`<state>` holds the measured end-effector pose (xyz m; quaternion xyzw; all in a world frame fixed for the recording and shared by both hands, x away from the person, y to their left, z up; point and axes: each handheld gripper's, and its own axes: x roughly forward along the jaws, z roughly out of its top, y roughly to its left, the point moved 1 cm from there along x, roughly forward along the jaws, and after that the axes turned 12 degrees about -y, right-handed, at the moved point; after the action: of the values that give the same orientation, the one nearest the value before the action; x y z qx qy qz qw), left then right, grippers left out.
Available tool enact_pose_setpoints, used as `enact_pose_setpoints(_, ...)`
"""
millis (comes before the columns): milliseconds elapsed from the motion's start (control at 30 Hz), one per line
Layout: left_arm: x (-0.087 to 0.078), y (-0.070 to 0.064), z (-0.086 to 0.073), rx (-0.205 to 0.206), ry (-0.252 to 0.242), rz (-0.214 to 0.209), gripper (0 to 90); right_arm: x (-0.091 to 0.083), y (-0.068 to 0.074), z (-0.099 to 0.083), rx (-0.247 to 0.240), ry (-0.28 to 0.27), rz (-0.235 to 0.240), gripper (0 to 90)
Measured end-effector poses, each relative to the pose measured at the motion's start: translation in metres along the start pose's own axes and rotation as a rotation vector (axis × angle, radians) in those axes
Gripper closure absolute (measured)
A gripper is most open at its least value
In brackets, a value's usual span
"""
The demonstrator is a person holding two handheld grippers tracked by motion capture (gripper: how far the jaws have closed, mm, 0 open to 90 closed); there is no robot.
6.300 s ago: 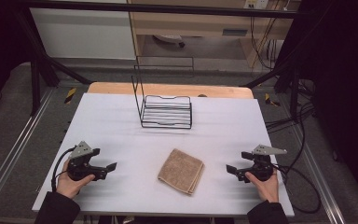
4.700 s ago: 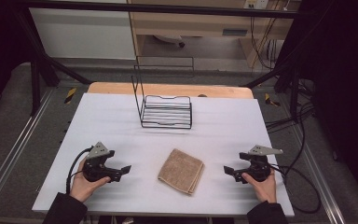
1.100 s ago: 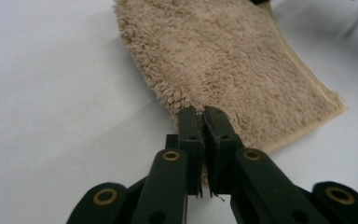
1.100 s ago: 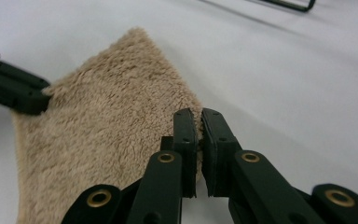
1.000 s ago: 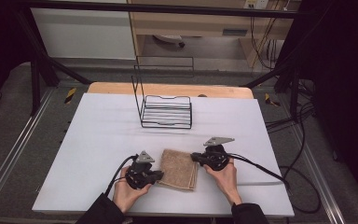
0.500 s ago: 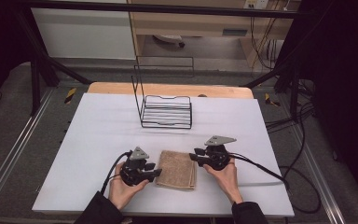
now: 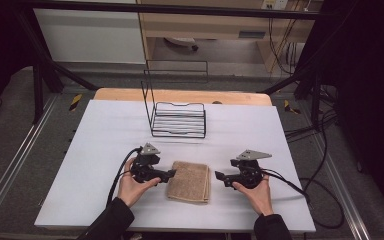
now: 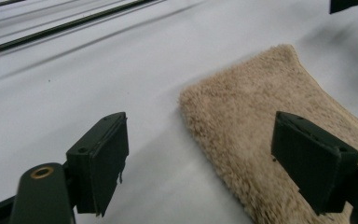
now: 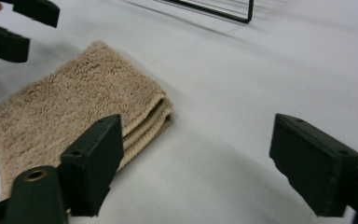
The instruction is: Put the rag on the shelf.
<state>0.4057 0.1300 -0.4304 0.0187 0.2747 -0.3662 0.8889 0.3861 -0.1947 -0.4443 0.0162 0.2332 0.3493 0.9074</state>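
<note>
1. Folded tan towel (image 7: 190, 181) flat on the white table (image 7: 95, 140), near the front edge, between the two grippers.
2. Left gripper (image 7: 169, 173) at the towel's left edge, jaws spread wide apart, gripping nothing.
3. In the left gripper view, towel (image 8: 270, 126) under and ahead of the right-hand jaw; left-hand jaw over bare table; towel's near edge running up the gap between them.
4. Right gripper (image 7: 219, 176) just off the towel's right edge, apart from it, jaws likewise wide open and empty.
5. In the right gripper view, towel (image 9: 74, 112) ahead of and partly behind the left-hand jaw, its stacked folded layers facing the gap; right-hand jaw over bare table.
6. Left gripper's jaw tips (image 9: 16, 28) visible beyond the towel's far corner in that same view.
7. Black wire rack (image 7: 177, 120) farther back on the table, well apart from towel and grippers.
</note>
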Motion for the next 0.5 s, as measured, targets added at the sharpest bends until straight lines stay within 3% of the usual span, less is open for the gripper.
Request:
enact_pose_setpoints(133,0.009,0.005,0.005,-0.013,0.002,0.010,21.8,-0.006,-0.003,-0.005,0.022,0.001,-0.001,8.8)
enact_pose_setpoints(500,0.030,0.010,0.000,-0.042,0.051,-0.006,48.2,-0.005,-0.002,-0.009,0.037,0.002,0.012,6.2)
